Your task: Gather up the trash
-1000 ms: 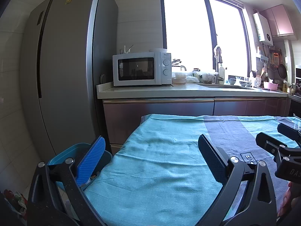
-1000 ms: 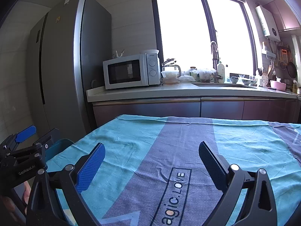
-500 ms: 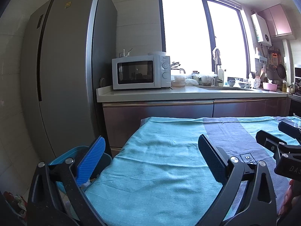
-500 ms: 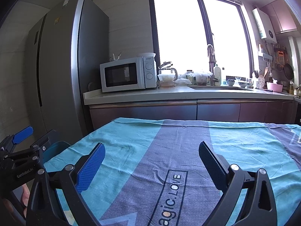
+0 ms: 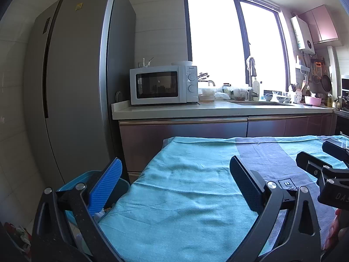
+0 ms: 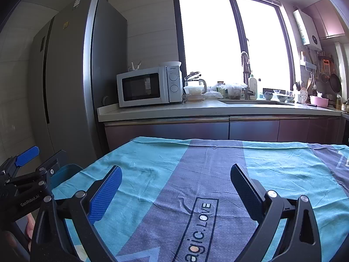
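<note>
A blue bin [image 5: 74, 185] sits at lower left of the left wrist view, just beside the cloth-covered counter [image 5: 185, 187]; small scraps show inside. The left tool [image 5: 174, 180] and right tool [image 6: 175, 184] are spread wide, holding nothing, above the cloth. A microwave [image 6: 149, 88] stands beyond.

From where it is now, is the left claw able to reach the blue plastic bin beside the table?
Probably yes. The left claw is open and holds nothing, and the blue plastic bin stands just below its left finger, past the edge of the teal cloth-covered table. Nothing appears to block the way down.
</note>
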Available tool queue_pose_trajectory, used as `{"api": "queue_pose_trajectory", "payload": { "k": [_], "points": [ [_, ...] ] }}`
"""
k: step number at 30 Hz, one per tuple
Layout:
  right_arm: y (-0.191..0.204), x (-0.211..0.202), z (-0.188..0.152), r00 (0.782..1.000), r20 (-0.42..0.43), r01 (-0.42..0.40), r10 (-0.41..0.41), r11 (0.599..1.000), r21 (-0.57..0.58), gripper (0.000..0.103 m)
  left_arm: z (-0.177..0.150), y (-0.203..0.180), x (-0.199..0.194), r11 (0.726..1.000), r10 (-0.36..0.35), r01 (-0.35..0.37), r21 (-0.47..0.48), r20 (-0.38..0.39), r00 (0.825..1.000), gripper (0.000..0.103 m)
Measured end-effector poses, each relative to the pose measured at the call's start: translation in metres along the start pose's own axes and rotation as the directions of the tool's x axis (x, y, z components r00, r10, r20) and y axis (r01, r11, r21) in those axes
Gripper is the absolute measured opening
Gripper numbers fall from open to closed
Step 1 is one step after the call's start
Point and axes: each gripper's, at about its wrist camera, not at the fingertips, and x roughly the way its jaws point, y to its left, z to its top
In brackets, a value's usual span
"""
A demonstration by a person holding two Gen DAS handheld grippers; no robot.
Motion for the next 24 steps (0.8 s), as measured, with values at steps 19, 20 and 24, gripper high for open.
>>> {"api": "queue_pose_trajectory", "payload": {
  "k": [19,20,24],
  "points": [
    [-0.0017,0.0,0.0004,1.0,-0.004,-0.001,0.001,1.0,0.004,0.096,-0.0021,-0.0026,0.0024,1.0,0.007,-0.007,0.003,-0.007,1.0,0.097],
    [-0.0017,0.0,0.0004,1.0,-0.005,-0.002,0.002,1.0,0.003,0.096,-0.002,-0.0025,0.0025,1.0,0.006,-0.006,0.003,-0.007,1.0,0.097],
    [-0.0026,0.0012,0.0001,1.0,-0.006,-0.003,0.004,1.0,0.005,0.096,-0.0029,-0.0027,0.0028,1.0,0.006,-0.006,0.001,-0.008,1.0,0.097]
  ]
}}
